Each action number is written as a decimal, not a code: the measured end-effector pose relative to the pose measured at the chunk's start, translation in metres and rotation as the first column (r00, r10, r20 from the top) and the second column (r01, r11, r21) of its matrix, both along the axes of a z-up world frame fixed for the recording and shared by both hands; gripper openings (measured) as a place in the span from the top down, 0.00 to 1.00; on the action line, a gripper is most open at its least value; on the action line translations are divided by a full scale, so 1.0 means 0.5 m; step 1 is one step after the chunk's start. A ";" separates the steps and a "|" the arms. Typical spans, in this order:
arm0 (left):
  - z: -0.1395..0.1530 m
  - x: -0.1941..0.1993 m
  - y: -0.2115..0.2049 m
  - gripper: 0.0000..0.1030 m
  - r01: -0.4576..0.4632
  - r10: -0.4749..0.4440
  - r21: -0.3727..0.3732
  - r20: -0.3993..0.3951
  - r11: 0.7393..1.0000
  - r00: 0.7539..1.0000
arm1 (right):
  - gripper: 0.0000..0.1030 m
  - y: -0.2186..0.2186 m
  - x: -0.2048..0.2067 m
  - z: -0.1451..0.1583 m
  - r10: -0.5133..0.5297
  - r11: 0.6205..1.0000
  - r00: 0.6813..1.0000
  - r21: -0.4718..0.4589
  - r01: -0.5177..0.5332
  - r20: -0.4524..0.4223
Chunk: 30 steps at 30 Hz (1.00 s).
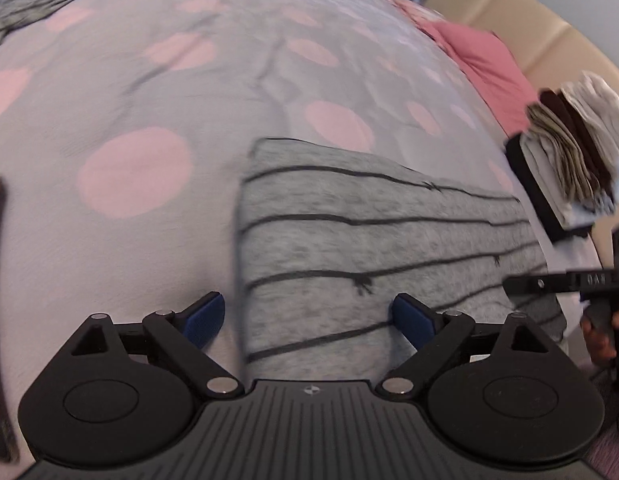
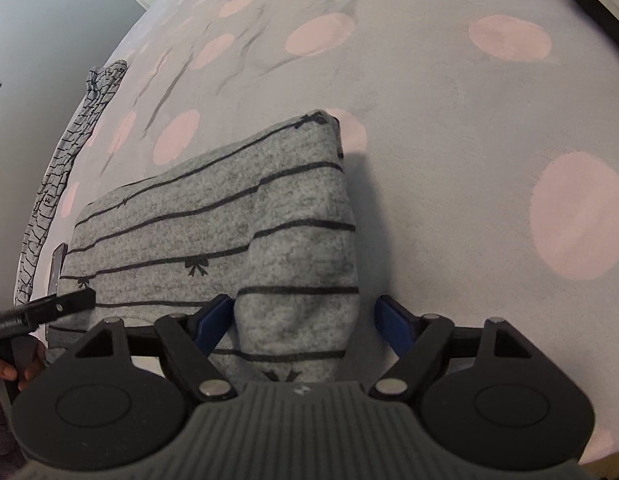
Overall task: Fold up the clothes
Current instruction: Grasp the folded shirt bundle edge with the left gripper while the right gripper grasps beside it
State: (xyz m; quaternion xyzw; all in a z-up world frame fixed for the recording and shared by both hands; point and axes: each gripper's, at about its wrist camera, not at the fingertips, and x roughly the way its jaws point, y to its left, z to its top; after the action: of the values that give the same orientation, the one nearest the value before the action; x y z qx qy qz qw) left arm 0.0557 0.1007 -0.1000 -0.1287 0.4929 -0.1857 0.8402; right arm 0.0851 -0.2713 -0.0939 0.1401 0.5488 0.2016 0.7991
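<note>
Both wide-open, empty, the left gripper (image 1: 307,320) and right gripper (image 2: 305,322) are straddling the folded grey striped garment (image 2: 213,232) on the polka-dot bedspread (image 2: 449,120), while only the left view is showing a folded clothes stack (image 1: 577,152) far right.

Left tool (image 1: 307,320) and right tool (image 2: 305,318) both gape, angled down.
</note>
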 end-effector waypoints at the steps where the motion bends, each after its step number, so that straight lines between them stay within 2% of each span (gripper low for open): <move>1: 0.001 0.001 -0.006 0.13 0.017 -0.017 -0.002 0.006 1.000 1.000 | 0.22 0.006 0.001 0.000 0.010 1.000 1.000 -0.003 -0.010 0.010; 4: 0.005 0.002 -0.018 0.26 0.051 -0.051 -0.003 0.019 0.999 0.998 | 0.31 0.022 0.002 0.004 0.043 0.999 0.998 -0.008 -0.043 0.040; 6: 0.007 0.001 -0.020 0.30 0.053 -0.053 -0.001 0.024 0.999 0.998 | 0.41 0.023 0.001 0.006 0.054 0.998 0.997 0.008 -0.055 0.049; 7: 0.008 0.001 -0.019 0.33 0.053 -0.053 -0.001 0.028 0.999 0.998 | 0.43 0.022 0.001 0.006 0.057 0.998 0.997 0.017 -0.058 0.052; 11: 0.018 -0.003 -0.007 0.52 0.040 -0.039 -0.019 0.040 0.999 0.998 | 0.65 0.012 -0.002 0.010 0.056 0.996 0.996 0.061 -0.060 0.063; 14: 0.024 -0.004 0.000 0.59 0.036 -0.035 -0.029 0.041 0.999 0.999 | 0.68 0.014 -0.009 0.019 0.074 0.996 0.994 0.052 -0.079 0.082; 19: 0.045 -0.012 -0.007 0.69 0.050 -0.050 -0.002 0.077 0.999 0.996 | 0.70 0.012 -0.015 0.038 0.066 0.996 0.993 0.057 -0.072 0.102; 25: 0.075 -0.028 -0.018 0.72 0.074 -0.076 0.017 0.133 0.997 0.988 | 0.73 0.013 -0.029 0.077 0.066 0.994 0.987 0.072 -0.077 0.149; 30: 0.111 -0.038 -0.027 0.73 0.083 -0.083 0.004 0.182 0.996 0.980 | 0.76 0.000 -0.044 0.117 0.040 0.992 0.982 0.112 -0.061 0.183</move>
State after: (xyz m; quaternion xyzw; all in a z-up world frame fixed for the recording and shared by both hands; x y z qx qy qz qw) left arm 0.0365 0.0871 -0.0447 -0.0919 0.4189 -0.2324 0.8730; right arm 0.0630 -0.2715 -0.0354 0.1540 0.4649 0.2657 0.8304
